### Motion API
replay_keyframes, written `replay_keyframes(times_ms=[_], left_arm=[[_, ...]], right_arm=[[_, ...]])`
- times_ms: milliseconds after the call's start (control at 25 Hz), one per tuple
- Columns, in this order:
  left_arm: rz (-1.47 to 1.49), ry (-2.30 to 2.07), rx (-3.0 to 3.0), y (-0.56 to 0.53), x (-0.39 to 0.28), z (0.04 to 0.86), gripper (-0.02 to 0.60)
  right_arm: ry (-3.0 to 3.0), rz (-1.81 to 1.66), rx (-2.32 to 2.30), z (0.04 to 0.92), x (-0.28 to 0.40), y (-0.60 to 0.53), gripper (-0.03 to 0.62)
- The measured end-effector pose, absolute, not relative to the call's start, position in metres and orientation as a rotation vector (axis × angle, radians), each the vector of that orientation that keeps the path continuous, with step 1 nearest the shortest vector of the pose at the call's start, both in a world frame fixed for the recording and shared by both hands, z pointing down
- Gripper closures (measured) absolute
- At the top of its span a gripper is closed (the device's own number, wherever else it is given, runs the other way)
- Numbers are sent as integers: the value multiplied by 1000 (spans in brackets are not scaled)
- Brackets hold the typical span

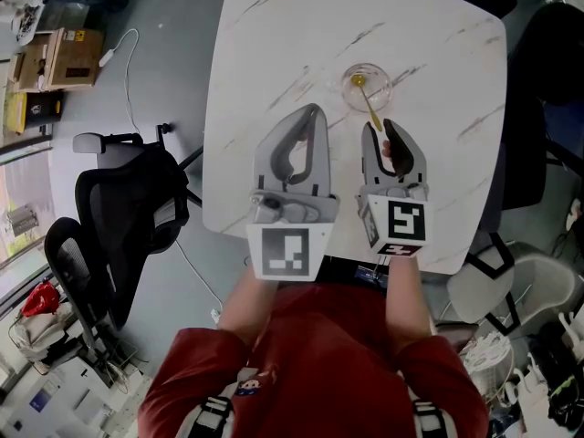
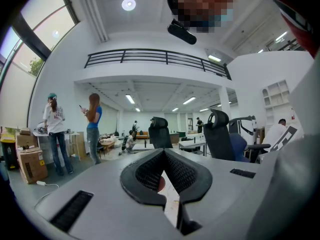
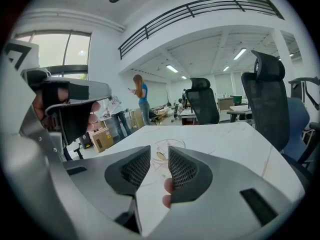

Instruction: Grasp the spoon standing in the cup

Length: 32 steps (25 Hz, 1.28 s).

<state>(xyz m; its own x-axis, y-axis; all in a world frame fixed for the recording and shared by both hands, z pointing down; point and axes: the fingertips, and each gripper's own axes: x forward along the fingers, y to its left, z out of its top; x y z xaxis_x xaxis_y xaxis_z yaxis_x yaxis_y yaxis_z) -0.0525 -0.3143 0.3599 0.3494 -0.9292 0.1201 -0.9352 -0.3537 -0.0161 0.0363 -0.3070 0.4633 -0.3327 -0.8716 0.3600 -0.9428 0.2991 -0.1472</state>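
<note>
Grey left gripper (image 1: 315,113) hung idle over the table's near half, jaw tips pressed together, empty. Right gripper (image 1: 381,128) had its jaws slightly spread and aimed at the spoon (image 1: 371,108): handle end right at the tips, apparently not pinched. Just beyond, the spoon leaned in the glass cup (image 1: 348,94) on the marble table (image 1: 274,44). Grasp not done; what's left is to advance and close.

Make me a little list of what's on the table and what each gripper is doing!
table: white marble top
cup: clear glass, upright on the table
spoon: gold, leaning in the cup, handle pointing toward the right gripper
left gripper: shut, holding nothing
right gripper: open, close to the spoon handle, not gripping it yet
beside the table: black office chairs
</note>
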Motion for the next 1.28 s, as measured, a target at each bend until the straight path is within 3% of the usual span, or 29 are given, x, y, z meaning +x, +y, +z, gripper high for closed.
replay_keyframes(times_ms=[1280], left_arm=[[168,-1743,2529,-319,-53,365,572]], right_arm=[[-2324,604,1739,471,45,-310,545]])
